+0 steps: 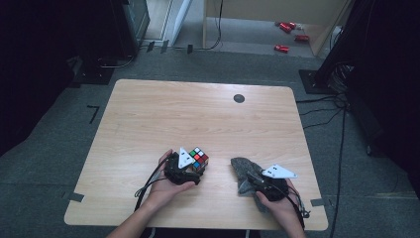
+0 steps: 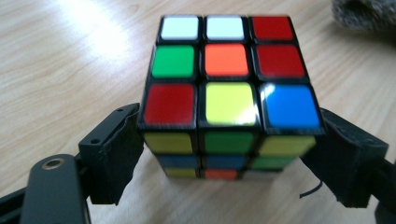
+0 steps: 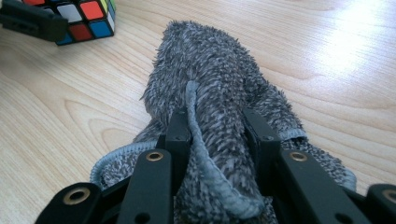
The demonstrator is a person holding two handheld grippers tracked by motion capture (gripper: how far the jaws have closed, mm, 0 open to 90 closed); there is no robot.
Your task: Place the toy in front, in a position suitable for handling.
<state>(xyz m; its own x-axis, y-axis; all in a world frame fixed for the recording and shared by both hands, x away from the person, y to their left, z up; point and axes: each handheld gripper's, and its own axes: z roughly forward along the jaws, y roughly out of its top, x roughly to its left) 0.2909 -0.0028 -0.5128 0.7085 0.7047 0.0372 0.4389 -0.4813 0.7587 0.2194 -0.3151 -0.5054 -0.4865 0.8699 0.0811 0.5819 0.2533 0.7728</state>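
A scrambled colour cube (image 1: 199,157) (image 2: 229,93) stands on the wooden table (image 1: 198,114), near the front and left of centre. My left gripper (image 1: 197,166) (image 2: 231,149) is open, with the cube's near lower part between its two black pads (image 2: 114,149); they flank its sides closely. To the right lies a shaggy grey cloth (image 1: 243,171) (image 3: 210,84). My right gripper (image 1: 252,178) (image 3: 217,135) is shut on a raised fold and hemmed edge of it. The right gripper view also has the cube (image 3: 84,18) at top left.
A black round grommet (image 1: 238,98) sits in the table's far half. Beyond the table, red objects (image 1: 287,37) lie on the floor and cables (image 1: 341,129) run along the right side. A person's hands come in over the front edge.
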